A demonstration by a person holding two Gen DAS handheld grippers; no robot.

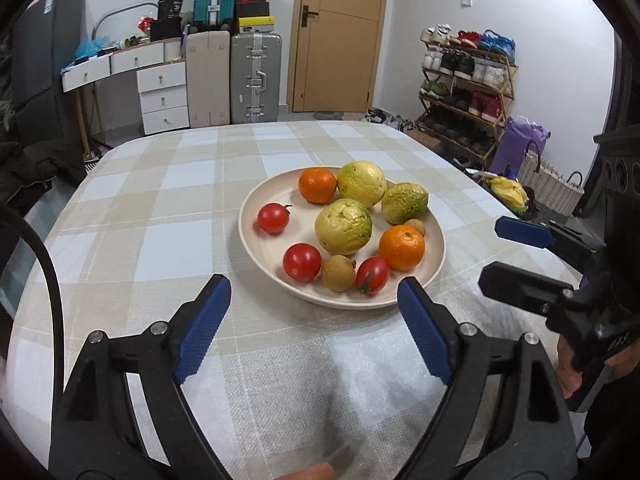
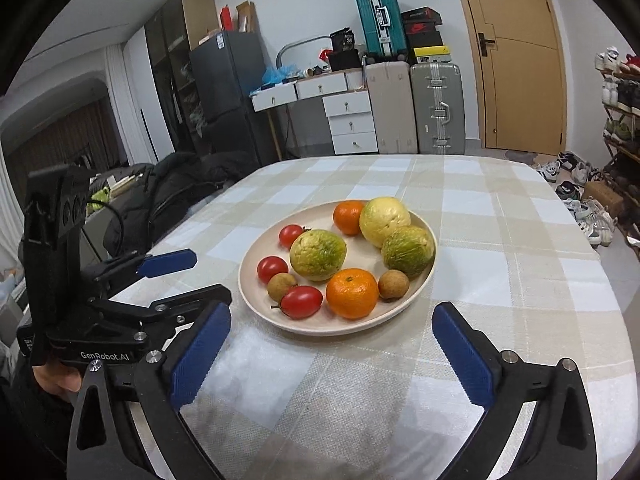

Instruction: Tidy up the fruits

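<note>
A cream plate (image 1: 256, 216) (image 2: 404, 308) sits mid-table holding three yellow-green guavas (image 1: 343, 226) (image 2: 318, 255), two oranges (image 1: 401, 247) (image 2: 352, 293), three red tomatoes (image 1: 302, 261) (image 2: 301, 301) and two small brown longans (image 1: 338, 273) (image 2: 393, 284). My left gripper (image 1: 314, 296) is open and empty just in front of the plate's near rim. My right gripper (image 2: 331, 324) is open and empty at the plate's near edge. It also shows in the left wrist view (image 1: 496, 252) to the right of the plate; the left gripper shows in the right wrist view (image 2: 208, 276) at left.
The table carries a checked beige and white cloth (image 1: 168, 208) (image 2: 500, 248). Beyond the far edge stand suitcases (image 1: 256, 76), white drawers (image 1: 164, 96), a door (image 1: 340, 36) and a shoe rack (image 1: 464, 88). A dark coat (image 2: 172, 188) lies left of the table.
</note>
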